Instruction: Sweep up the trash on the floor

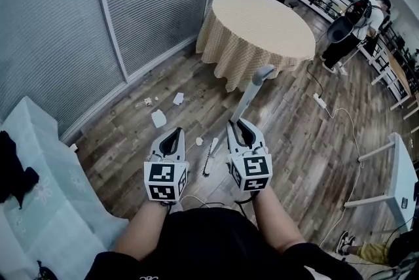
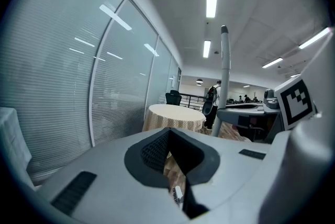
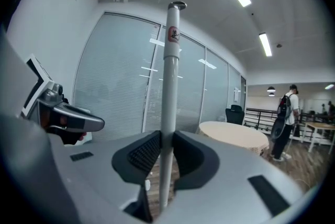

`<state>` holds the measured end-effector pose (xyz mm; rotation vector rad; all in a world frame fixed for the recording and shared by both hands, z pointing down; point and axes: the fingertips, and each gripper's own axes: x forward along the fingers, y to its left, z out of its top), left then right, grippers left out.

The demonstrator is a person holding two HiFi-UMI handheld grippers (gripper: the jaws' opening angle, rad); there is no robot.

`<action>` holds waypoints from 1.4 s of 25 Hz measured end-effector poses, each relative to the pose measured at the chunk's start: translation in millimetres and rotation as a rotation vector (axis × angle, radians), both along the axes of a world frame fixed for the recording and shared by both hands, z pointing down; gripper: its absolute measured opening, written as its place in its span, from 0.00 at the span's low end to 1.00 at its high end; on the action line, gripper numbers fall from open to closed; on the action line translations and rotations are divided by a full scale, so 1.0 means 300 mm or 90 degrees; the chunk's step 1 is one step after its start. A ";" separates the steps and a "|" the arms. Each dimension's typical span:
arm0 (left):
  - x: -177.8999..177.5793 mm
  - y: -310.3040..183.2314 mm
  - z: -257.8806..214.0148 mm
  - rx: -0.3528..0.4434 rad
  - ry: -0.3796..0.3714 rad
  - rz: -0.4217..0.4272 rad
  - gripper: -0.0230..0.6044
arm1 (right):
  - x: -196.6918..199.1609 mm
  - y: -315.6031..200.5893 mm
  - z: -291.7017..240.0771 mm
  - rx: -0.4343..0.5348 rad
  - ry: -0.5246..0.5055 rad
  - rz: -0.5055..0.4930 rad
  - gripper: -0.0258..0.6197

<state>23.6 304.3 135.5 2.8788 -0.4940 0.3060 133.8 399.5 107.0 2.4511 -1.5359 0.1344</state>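
Scraps of white paper trash (image 1: 159,118) lie on the wooden floor ahead of me, with smaller bits (image 1: 178,99) nearer the glass wall. My right gripper (image 1: 238,129) is shut on an upright grey pole handle (image 1: 254,90), which stands between its pads in the right gripper view (image 3: 168,87). The same pole (image 2: 225,81) rises at the right of the left gripper view. A white bristled head (image 1: 209,161) rests on the floor between the grippers. My left gripper (image 1: 173,139) is shut with nothing in it, level with the right one and apart from the pole.
A round table with a yellow cloth (image 1: 262,23) stands beyond the trash. A person (image 1: 357,23) stands at the back right. A power strip and cable (image 1: 319,100) lie on the floor to the right. Pale blue covered furniture (image 1: 39,193) fills the left.
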 end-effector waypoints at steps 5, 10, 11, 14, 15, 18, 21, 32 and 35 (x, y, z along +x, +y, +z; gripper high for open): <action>-0.064 -0.122 0.076 -0.022 -0.015 0.009 0.03 | -0.027 -0.071 0.046 -0.026 -0.008 0.018 0.17; -0.097 -0.207 0.129 -0.049 -0.025 0.009 0.03 | -0.054 -0.122 0.067 -0.036 -0.018 0.025 0.17; -0.098 -0.219 0.141 -0.055 -0.026 0.008 0.03 | -0.057 -0.134 0.076 -0.041 -0.020 0.023 0.17; -0.090 -0.244 0.172 -0.063 -0.033 0.003 0.03 | -0.045 -0.169 0.107 -0.049 -0.031 0.015 0.18; -0.084 -0.250 0.178 -0.062 -0.036 0.001 0.03 | -0.034 -0.181 0.117 -0.049 -0.036 0.013 0.18; -0.051 -0.272 0.200 -0.048 -0.050 -0.005 0.03 | 0.019 -0.218 0.155 -0.048 -0.050 0.002 0.18; 0.015 -0.310 0.221 -0.040 -0.064 -0.012 0.03 | 0.090 -0.265 0.201 -0.052 -0.064 -0.015 0.18; 0.327 -0.442 0.247 -0.102 -0.078 -0.079 0.03 | 0.440 -0.317 0.327 -0.077 -0.109 -0.085 0.17; 0.394 -0.455 0.266 -0.092 -0.099 -0.088 0.03 | 0.530 -0.335 0.372 -0.090 -0.106 -0.101 0.17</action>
